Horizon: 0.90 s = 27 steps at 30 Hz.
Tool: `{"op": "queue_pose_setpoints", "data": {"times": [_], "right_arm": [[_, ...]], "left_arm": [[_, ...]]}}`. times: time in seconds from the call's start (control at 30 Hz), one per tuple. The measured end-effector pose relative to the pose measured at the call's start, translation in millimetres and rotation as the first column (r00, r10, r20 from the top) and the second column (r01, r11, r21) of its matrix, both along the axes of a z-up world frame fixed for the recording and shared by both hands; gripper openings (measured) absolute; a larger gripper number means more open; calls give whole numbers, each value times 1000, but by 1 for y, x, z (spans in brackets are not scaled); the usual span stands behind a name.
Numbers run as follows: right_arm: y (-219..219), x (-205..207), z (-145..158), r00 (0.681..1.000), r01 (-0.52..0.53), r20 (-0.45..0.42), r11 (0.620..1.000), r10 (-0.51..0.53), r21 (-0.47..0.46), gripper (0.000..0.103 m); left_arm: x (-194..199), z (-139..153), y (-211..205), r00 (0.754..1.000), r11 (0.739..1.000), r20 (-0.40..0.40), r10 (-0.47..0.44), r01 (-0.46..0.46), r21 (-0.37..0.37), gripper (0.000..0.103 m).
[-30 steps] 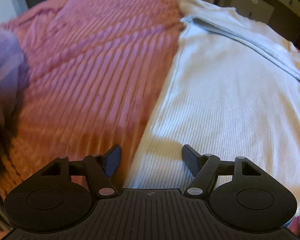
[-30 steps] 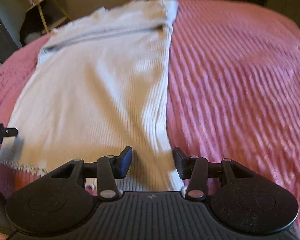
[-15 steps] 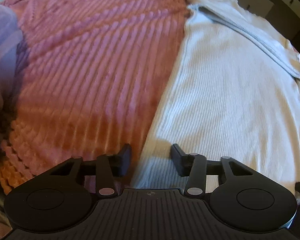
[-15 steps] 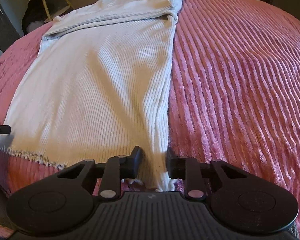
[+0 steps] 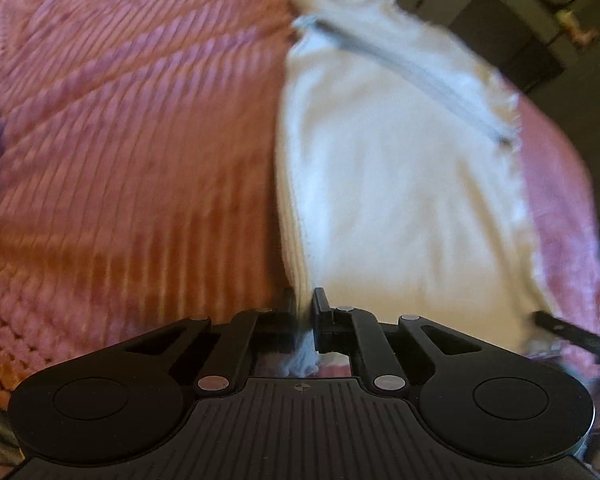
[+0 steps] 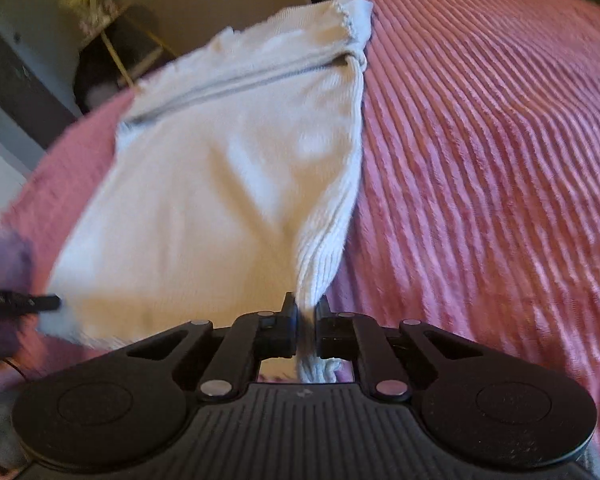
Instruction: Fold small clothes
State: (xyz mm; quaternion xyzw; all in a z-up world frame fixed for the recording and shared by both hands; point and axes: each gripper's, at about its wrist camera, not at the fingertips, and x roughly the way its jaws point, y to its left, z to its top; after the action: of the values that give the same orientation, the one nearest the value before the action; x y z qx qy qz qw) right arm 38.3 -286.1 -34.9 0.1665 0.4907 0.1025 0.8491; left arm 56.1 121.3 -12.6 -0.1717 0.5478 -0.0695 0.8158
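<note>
A white ribbed knit garment (image 5: 400,184) lies stretched out on a pink ribbed blanket (image 5: 140,152), with a folded-over band at its far end. My left gripper (image 5: 305,304) is shut on the garment's near left corner. My right gripper (image 6: 306,308) is shut on the near right corner of the garment (image 6: 228,176), and the cloth rises in a ridge to its jaws. The right gripper's finger (image 5: 568,330) shows at the right edge of the left wrist view, and the left gripper's finger (image 6: 24,302) at the left edge of the right wrist view.
The pink blanket (image 6: 492,152) covers the bed on both sides of the garment. Dark furniture (image 5: 512,4) stands beyond the bed's far edge. A small side table (image 6: 112,32) stands past the bed at the far left. A purple cloth (image 6: 4,256) lies at the left.
Both grippers have closed from open onto the garment's near corners. The near hem has lifted off the blanket.
</note>
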Motion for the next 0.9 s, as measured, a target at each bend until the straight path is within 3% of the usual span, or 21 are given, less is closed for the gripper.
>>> {"op": "queue_pose_setpoints", "data": {"times": [0.2, 0.43, 0.63, 0.9], "right_arm": [[-16, 14, 17, 996, 73, 36, 977, -82, 202, 7], [-26, 41, 36, 984, 121, 87, 941, -156, 314, 7], [-31, 84, 44, 967, 164, 130, 930, -217, 329, 7], [-29, 163, 31, 936, 261, 140, 904, -323, 339, 7]], "left_arm": [[10, 35, 12, 996, 994, 82, 36, -27, -111, 10], [51, 61, 15, 983, 978, 149, 106, -76, -195, 10], [101, 70, 12, 970, 980, 196, 146, -115, -161, 10], [182, 52, -3, 965, 984, 197, 174, -164, -65, 11]]}}
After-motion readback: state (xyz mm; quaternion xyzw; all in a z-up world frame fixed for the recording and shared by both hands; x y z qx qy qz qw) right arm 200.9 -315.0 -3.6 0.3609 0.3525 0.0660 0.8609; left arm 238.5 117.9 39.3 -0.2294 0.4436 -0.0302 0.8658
